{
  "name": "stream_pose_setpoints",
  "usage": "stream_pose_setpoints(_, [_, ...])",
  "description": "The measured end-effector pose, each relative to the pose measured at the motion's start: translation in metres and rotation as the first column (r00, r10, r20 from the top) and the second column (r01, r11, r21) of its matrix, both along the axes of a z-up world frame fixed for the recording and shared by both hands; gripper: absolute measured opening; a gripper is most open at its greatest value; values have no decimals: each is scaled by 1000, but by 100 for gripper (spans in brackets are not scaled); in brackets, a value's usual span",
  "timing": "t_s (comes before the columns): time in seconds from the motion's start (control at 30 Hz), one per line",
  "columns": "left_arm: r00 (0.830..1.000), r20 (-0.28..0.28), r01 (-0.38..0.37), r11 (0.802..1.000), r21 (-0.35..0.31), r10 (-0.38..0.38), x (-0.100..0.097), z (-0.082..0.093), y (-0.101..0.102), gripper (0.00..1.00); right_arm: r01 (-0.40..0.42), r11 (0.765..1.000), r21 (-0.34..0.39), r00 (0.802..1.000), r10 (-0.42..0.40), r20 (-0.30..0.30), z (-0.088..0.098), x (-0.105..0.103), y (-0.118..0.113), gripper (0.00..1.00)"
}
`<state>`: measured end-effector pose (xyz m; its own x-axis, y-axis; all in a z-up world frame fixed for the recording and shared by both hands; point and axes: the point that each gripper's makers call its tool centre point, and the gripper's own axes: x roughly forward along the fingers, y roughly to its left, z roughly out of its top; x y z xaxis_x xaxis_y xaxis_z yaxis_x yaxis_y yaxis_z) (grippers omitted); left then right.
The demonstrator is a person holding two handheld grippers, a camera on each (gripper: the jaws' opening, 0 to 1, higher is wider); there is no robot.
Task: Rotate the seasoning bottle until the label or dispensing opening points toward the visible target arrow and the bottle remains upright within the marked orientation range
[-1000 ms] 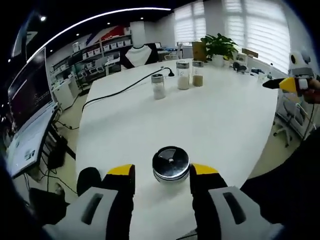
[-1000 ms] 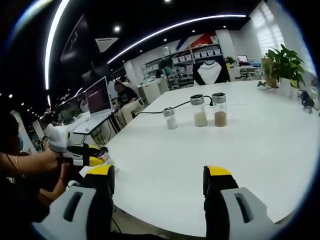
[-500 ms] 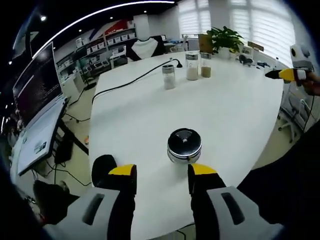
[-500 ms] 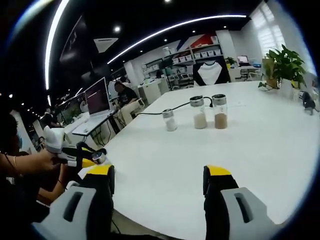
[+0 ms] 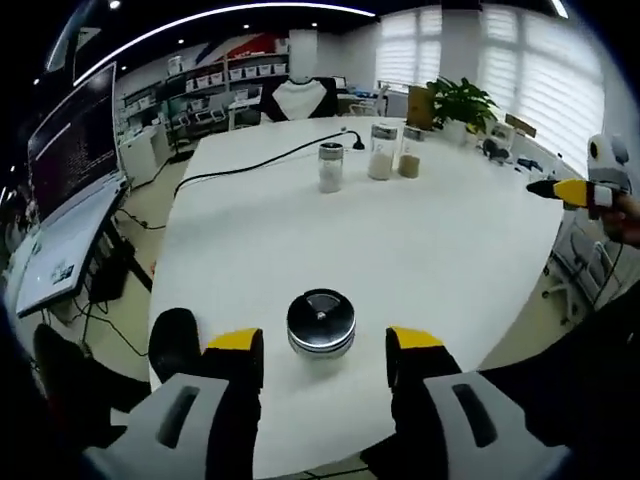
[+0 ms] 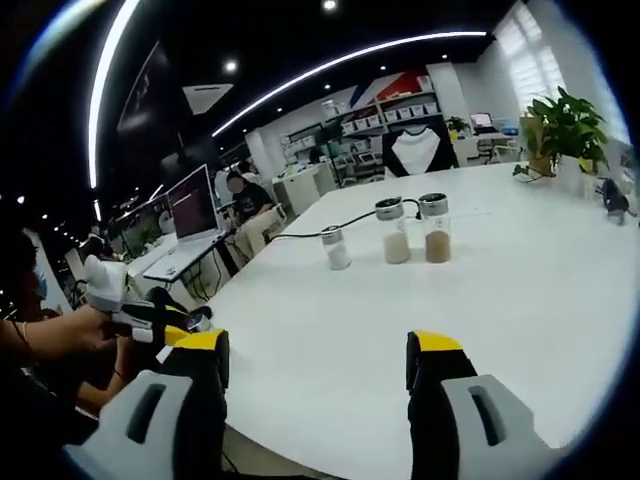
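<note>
The seasoning bottle (image 5: 320,324) near the table's close edge has a polished metal lid that mirrors the ceiling lights, over what looks like clear glass or plastic, though the body is barely visible from this angle. The table (image 5: 440,250) is a smooth white surface with a soft, semi-matt sheen. The left gripper (image 5: 325,358) has jaws of matt black with glossy yellow tips and pale grey moulded plastic bodies; the right gripper (image 6: 318,362) looks the same. Toward the far edge, three jars (image 6: 385,236) have clear walls and shiny metal caps. A black cable (image 5: 250,165) with a rubbery, dull finish lies across the table.
</note>
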<state>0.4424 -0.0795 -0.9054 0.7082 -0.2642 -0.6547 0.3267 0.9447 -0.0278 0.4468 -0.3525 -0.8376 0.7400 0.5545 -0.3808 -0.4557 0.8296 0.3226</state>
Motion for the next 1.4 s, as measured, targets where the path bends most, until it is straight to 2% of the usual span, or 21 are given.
stream_pose_setpoints(0.13, [1000, 7, -7, 1000, -9, 7, 12, -2, -7, 52, 9, 1000, -15, 1000, -9, 2, -1, -1, -9, 72])
stream_pose_setpoints(0.4, [1000, 1, -11, 1000, 14, 11, 25, -7, -16, 53, 51, 999, -16, 999, -51, 1, -1, -5, -25, 72])
stream_pose_setpoints(0.53, [999, -19, 32, 999, 36, -32, 31, -10, -19, 51, 63, 998, -16, 998, -63, -4, 0, -9, -31, 72])
stream_pose_setpoints(0.7, [996, -23, 85, 996, 27, -85, 39, -10, -25, 51, 82, 996, -15, 997, -82, -8, -1, -9, -38, 72])
stream_pose_setpoints(0.83, [990, -26, 138, 989, 48, -137, 44, -13, -31, 51, 82, 996, -18, 997, -82, -8, -1, -8, -40, 72])
stream_pose_setpoints(1.0, [983, -52, 179, 983, 50, -177, 45, -17, -38, 50, 88, 996, -8, 996, -89, -12, -2, -4, -41, 72])
stream_pose_setpoints(1.07, [982, -56, 181, 982, 52, -178, 44, -17, -38, 47, 88, 996, -5, 996, -88, -9, 0, -3, -41, 72])
stream_pose_setpoints(1.23, [981, -79, 184, 981, 56, -180, 37, -20, -35, 45, 95, 995, 3, 995, -95, 1, 4, 2, -41, 72])
stream_pose_setpoints(1.4, [983, -87, 168, 983, 69, -162, 33, -19, -23, 46, 100, 995, 13, 995, -100, 9, 8, 6, -40, 72])
